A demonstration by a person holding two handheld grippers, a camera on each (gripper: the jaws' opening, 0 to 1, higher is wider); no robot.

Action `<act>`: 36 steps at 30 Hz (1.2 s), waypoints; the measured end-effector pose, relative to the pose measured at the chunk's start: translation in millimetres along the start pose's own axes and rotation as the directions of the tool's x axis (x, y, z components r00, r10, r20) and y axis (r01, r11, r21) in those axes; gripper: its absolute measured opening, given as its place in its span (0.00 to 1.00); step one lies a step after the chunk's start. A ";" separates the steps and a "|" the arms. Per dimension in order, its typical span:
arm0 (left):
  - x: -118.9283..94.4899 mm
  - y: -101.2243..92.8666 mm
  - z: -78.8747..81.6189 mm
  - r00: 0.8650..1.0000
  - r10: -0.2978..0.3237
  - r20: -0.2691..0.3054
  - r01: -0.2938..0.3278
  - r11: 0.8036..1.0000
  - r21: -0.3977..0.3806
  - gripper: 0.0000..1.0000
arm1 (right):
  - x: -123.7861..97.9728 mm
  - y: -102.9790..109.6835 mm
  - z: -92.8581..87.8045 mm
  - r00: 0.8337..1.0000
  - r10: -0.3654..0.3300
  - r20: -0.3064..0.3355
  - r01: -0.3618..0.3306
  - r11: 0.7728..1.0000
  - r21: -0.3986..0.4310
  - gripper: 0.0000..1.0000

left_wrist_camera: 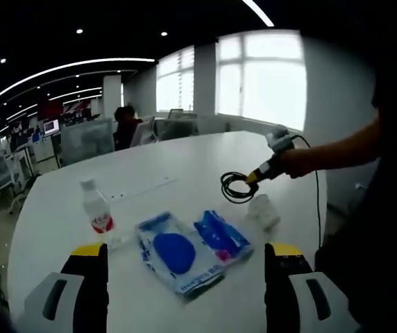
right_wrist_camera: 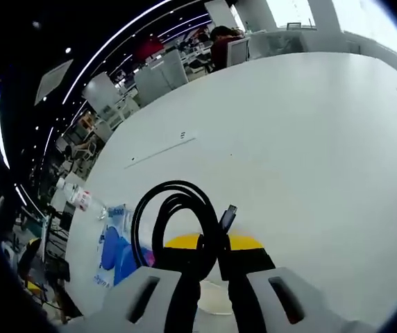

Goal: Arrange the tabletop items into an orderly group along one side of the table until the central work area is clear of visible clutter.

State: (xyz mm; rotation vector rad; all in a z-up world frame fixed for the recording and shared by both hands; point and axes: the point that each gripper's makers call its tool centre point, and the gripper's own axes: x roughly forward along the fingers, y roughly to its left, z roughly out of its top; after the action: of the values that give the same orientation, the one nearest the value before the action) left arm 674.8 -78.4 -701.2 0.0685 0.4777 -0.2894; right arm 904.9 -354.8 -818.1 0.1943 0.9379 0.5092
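Right gripper view: right gripper (right_wrist_camera: 211,267) clamps the coiled cable (right_wrist_camera: 174,218) (left gripper (left_wrist_camera: 184,277) open) over bare table (right_wrist_camera: 309,139).

The far half of the round white counter (left_wrist_camera: 184,156) lies bare and open. Nearer, a clear plastic bottle with red label (left_wrist_camera: 97,206), blue-and-white plastic packets (left_wrist_camera: 188,248) and a small white object (left_wrist_camera: 263,211) crowd the near edge.

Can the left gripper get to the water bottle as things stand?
Probably yes. The left gripper is open, and the water bottle stands upright just beyond its left jaw, apart from the blue packet, with bare table around it.
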 end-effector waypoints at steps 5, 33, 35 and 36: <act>-5.2 -5.0 -3.6 1.000 0.011 -0.001 -0.011 1.000 -0.009 0.92 | -2.8 -5.1 -9.1 1.000 -0.006 -0.010 0.006 1.000 0.019 0.07; -12.4 -19.5 -17.0 1.000 0.023 -0.018 -0.023 0.999 -0.034 0.91 | 3.6 -32.1 -46.3 0.996 -0.079 -0.047 0.080 0.996 0.033 0.09; -12.1 -20.0 -17.0 1.000 0.022 -0.016 -0.022 0.999 -0.037 0.91 | 1.7 -34.9 -41.8 0.995 -0.094 -0.031 0.094 0.995 -0.017 0.07; -11.9 -20.8 -16.6 1.000 0.022 -0.015 -0.022 0.999 -0.038 0.91 | 0.1 -28.9 -39.0 0.997 -0.077 -0.020 0.076 0.997 -0.025 0.06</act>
State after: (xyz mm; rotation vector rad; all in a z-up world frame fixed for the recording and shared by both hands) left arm 651.3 -93.1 -710.3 0.0392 0.4966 -0.2581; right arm 883.0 -382.0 -851.9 0.1304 0.9555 0.4526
